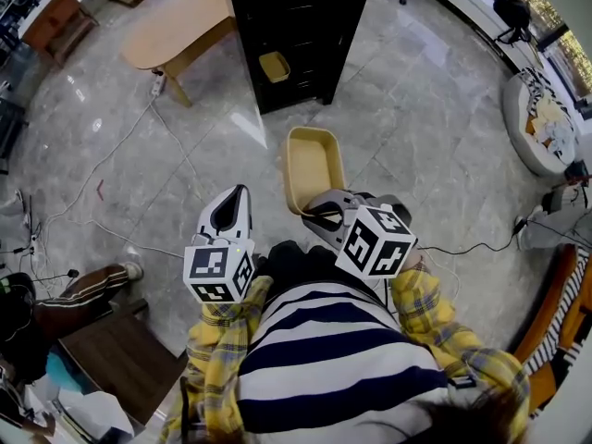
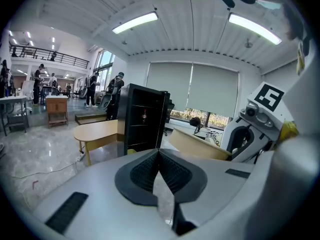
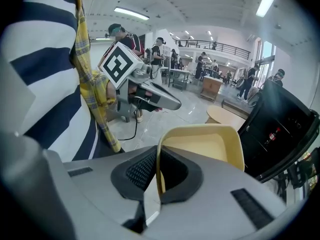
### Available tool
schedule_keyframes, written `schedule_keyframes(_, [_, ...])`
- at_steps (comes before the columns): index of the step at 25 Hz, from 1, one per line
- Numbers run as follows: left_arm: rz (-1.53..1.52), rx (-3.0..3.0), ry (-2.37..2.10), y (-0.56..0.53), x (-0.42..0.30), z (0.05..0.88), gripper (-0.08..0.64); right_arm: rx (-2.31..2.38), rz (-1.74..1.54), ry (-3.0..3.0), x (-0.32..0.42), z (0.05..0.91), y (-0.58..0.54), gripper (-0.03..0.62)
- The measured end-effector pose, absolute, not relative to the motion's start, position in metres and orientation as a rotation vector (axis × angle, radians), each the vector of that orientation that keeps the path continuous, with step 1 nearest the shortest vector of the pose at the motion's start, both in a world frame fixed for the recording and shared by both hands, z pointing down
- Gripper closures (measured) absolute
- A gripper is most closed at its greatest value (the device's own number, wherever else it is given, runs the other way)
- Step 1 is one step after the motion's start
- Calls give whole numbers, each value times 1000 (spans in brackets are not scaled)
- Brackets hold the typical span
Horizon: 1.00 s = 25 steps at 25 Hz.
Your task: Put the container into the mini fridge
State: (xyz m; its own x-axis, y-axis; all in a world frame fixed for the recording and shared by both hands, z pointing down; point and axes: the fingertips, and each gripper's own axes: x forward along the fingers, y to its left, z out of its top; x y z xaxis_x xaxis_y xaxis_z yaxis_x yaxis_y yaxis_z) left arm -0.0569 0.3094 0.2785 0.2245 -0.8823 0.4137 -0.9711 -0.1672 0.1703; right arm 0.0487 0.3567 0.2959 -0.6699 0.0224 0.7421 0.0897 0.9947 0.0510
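— Got hold of the container (image 3: 210, 144) yet?

— Yes. Clamped in the right gripper (image 3: 159, 166), pinched almost fully shut on the thin near wall. Held clear of the floor (image 1: 416, 137), open side up, sticking straight out ahead of the jaws.

— And the left gripper (image 2: 159, 156)?

— Closed on nothing at all. Held just to the left of the right one, about level with it, pointing much the same way.

— Reached the mini fridge (image 1: 296, 26)?

— Not yet. Well ahead of both tools, past the far end of the container, with bare floor between. Tall and dark from here. Cannot tell from these views whether open or shut at the front.

— So how far along, then?

— About the first part done, judging by the grip: picked up and facing the right way. Left to do: close the gap, get the door open if shut, slide the container onto a shelf, let go. Probably a job for the empty left gripper, that door.

— Anything else worth minding?

— A wooden table (image 1: 176, 26) ahead and to the left of the left gripper, beside the fridge. Also a small yellow thing (image 1: 275, 66) low against the fridge front, too small to name.
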Motion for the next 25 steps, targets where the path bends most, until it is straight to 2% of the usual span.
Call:
schedule_keyframes(13, [329, 2104, -1733, 291, -24, 283, 551, -128, -117, -2304, 81, 307, 330, 563])
schedule_keyframes(25, [291, 2087, -1696, 269, -33, 303, 551, -154, -78, -2270, 75, 330, 315, 563])
